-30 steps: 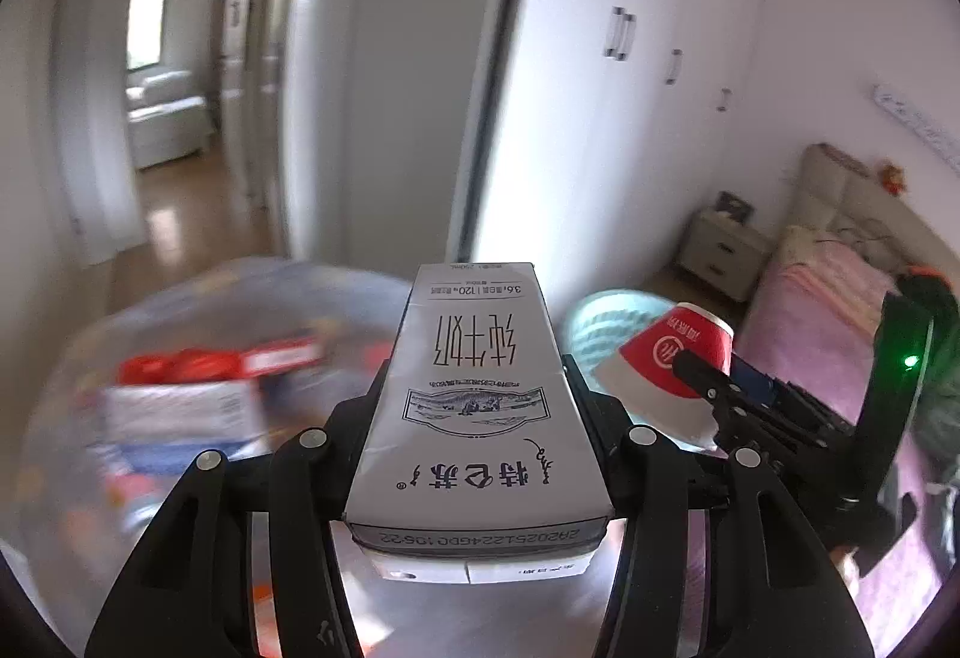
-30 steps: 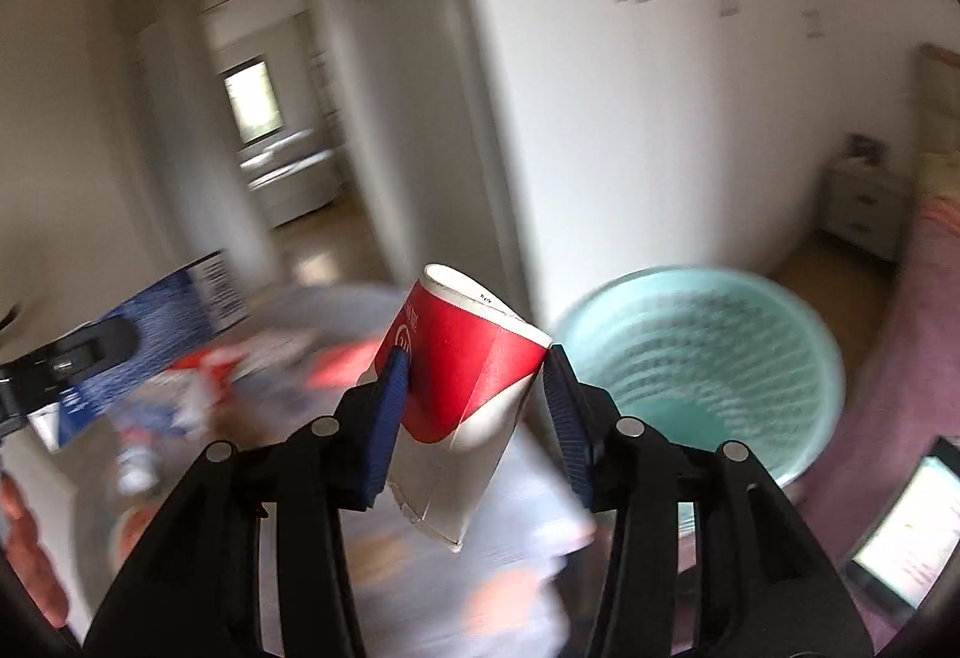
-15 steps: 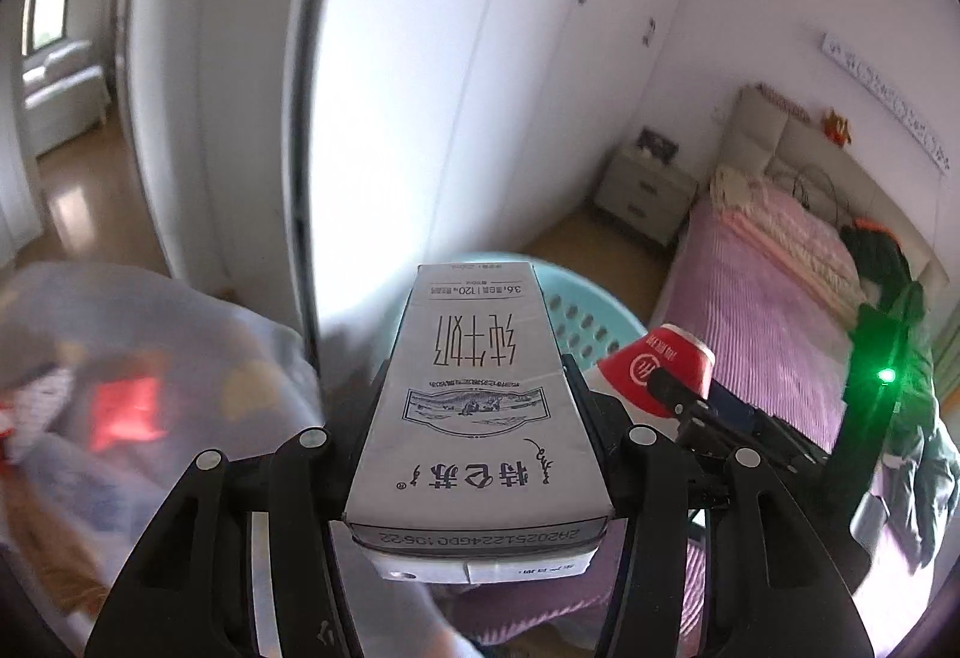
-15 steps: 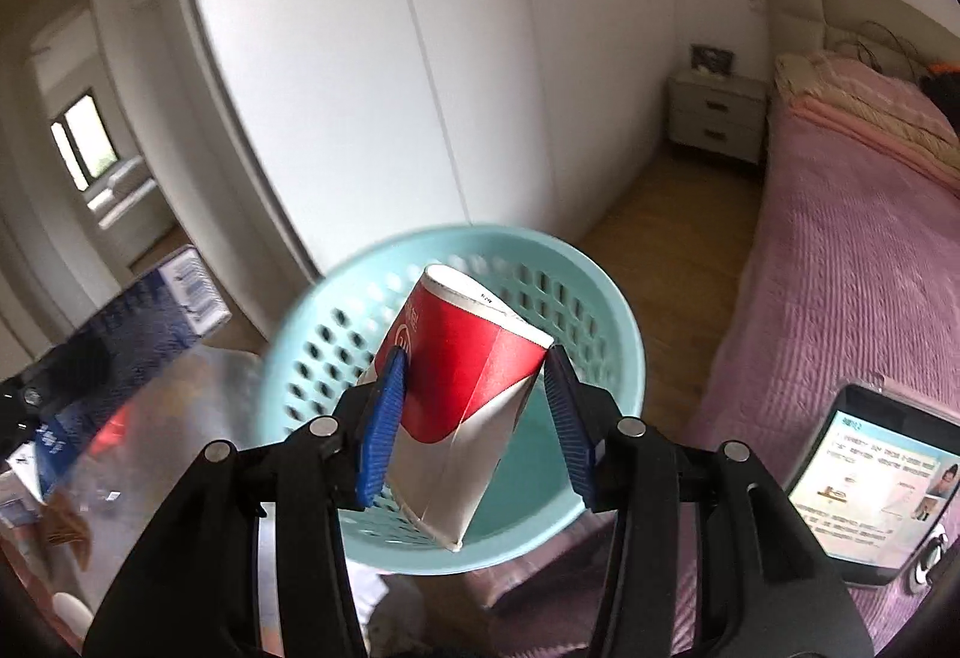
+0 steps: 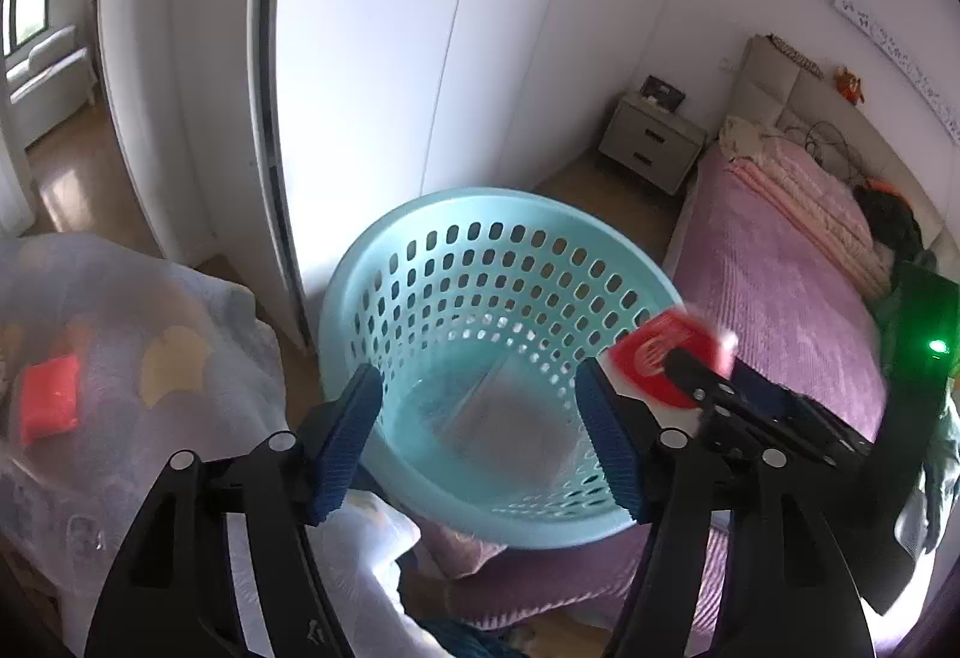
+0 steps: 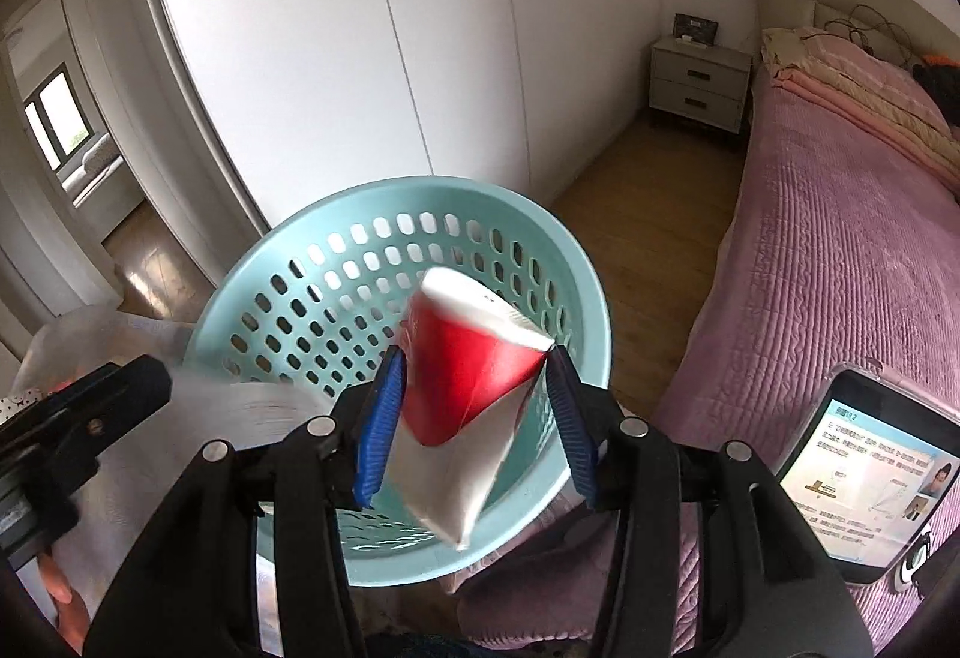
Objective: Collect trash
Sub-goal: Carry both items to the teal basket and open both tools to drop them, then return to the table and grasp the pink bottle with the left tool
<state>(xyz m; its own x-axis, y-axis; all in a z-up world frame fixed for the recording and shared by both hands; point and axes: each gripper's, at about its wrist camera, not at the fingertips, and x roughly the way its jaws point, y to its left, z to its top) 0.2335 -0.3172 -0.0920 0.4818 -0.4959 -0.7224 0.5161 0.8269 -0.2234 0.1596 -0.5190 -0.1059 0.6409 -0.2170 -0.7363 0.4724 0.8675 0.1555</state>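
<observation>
Hovering over basket (image 5: pixel 384 262) | left gripper (image 5: pixel 480 436) fingers apart, nothing between; carton (image 5: pixel 504 418) lies blurred in basket beyond them | right gripper (image 6: pixel 474 418) fingers spread beside cup (image 6: pixel 468 382), contact unclear

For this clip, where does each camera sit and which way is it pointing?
Left wrist view: sits on the left gripper, looks down into the teal basket past its own open jaws; a grey blurred carton lies inside.
Right wrist view: sits on the right gripper, faces the same basket over its jaws, which flank a red paper cup.
Shared: both show the basket, white wardrobe, nightstand and pink bed; each sees the other gripper at its edge.
</observation>
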